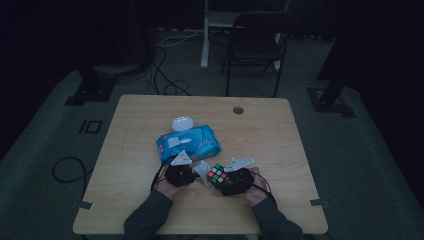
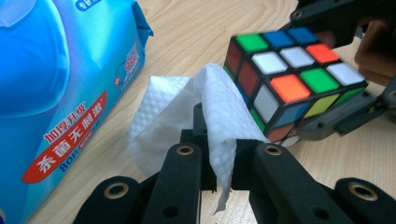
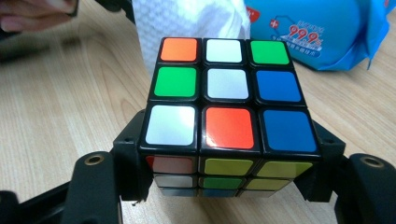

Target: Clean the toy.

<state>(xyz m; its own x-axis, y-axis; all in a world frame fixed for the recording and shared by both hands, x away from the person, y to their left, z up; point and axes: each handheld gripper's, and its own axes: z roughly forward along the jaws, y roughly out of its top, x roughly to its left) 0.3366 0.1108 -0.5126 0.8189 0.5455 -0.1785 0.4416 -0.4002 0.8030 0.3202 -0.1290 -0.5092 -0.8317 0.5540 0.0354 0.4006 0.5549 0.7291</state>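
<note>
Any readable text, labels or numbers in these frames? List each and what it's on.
"加厚升级" on the blue wipes pack, in the left gripper view.
"杀菌无刺激" on the red band of the same pack.
"80" at the start of a line under that band; the rest is blurred.
"999" with a smaller, unclear mark after it, on the pack in the right gripper view.
Blue tab at the pack's top: too blurred.
Puzzle cube: no text.

Both forearms entering from the bottom edge of the high view, converging toward lower centre. Left hand (image 1: 167,186) wrapped around the left gripper (image 1: 181,174), jaws pinched on a white wipe (image 2: 205,112). Right hand (image 1: 254,190) gripping the right gripper (image 1: 235,181), jaws clamped against opposite sides of a puzzle cube (image 3: 226,112). Grippers close together, angled inward.
</note>
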